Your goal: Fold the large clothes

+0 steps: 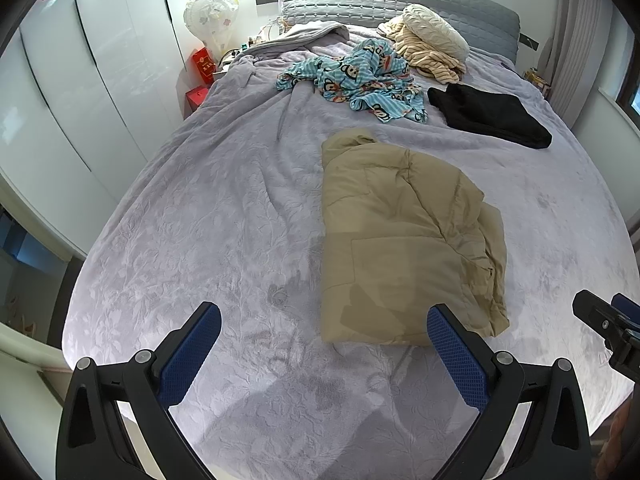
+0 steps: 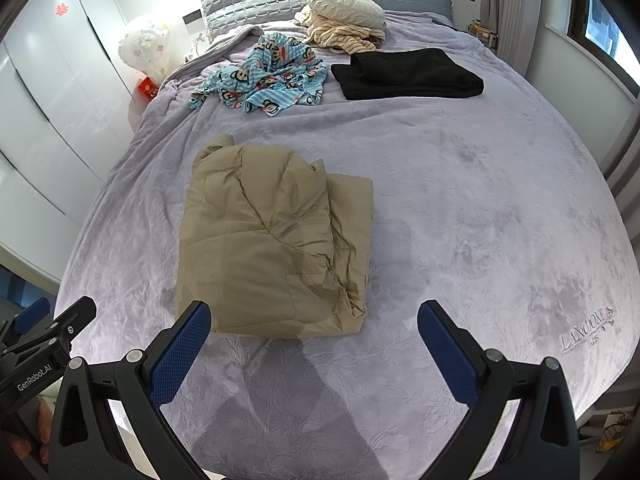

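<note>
Bed (image 1: 200, 208) with lavender embossed blanket fills both views. Tan puffy jacket (image 2: 272, 248) lies folded into a rough rectangle mid-bed, nearer the foot, flat on the blanket. Black folded garment (image 2: 408, 74) sits farther up on the right, well apart from the jacket. Blue cartoon-print garment (image 2: 264, 80) lies crumpled beside it on the left; striped beige garment (image 2: 340, 36) and round cream cushion (image 2: 346, 2) are piled by the headboard. Left tool (image 1: 324, 344) released, fingers wide apart, hovering at the jacket's near edge, holding nothing. Right tool (image 2: 314, 340) also released, empty, just in front of the jacket's near-right corner.
</note>
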The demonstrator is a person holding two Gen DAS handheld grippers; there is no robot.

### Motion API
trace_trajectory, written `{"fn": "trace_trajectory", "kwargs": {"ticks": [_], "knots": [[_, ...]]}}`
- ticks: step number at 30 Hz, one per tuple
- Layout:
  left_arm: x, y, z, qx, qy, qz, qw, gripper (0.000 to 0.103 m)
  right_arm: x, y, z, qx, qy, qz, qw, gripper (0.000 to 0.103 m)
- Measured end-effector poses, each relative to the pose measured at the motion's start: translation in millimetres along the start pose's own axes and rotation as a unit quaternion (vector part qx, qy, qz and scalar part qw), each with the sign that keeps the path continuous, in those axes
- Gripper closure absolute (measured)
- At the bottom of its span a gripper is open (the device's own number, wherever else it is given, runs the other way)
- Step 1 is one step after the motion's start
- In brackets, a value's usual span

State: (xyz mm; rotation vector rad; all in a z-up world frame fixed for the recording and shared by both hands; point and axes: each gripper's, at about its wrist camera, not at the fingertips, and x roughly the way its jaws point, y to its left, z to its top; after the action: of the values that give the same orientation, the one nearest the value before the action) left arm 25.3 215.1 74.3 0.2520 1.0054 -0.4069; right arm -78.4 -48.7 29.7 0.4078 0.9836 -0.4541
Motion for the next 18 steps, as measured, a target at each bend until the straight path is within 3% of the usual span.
{"fn": "trace_trajectory", "kwargs": {"ticks": [18], "knots": [[0.7, 0.5, 1.1, 0.001, 0.001, -0.001, 1.0, 0.0, -0.8, 1.4, -0.7, 0.0, 0.0, -0.001, 1.0, 0.0]]}}
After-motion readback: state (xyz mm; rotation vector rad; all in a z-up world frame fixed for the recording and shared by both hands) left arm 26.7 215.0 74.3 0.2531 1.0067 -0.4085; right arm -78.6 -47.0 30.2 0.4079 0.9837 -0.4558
